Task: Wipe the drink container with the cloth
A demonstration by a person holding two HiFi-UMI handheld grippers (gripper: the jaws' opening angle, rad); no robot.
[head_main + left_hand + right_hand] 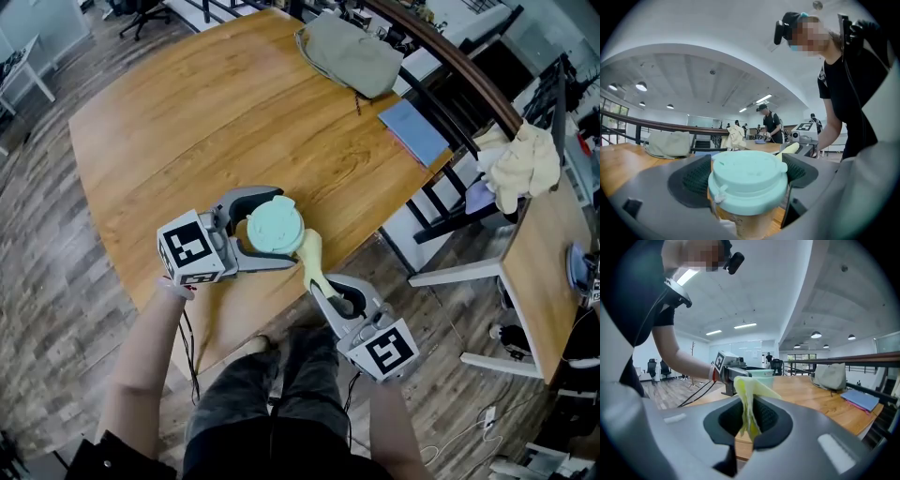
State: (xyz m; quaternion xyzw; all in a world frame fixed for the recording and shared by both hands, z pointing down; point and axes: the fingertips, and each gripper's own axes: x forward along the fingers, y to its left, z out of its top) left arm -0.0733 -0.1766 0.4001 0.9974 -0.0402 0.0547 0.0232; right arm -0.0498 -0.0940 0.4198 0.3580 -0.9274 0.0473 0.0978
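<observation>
Cup (pixel 747 176) and cloth (pixel 310 255) held above the tabletop (pixel 206 112).
Left gripper (pixel 281 230) clasps the cup; right gripper (pixel 747 420) pinches the cloth, its tip just beside the cup's lid.

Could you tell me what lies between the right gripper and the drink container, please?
The yellow cloth, pinched in the right gripper, spans the gap toward the drink container; the head view shows it.

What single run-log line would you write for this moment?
left gripper: shut on cup | right gripper: shut on cloth | cloth: beside cup lid | cup: near table edge
</observation>
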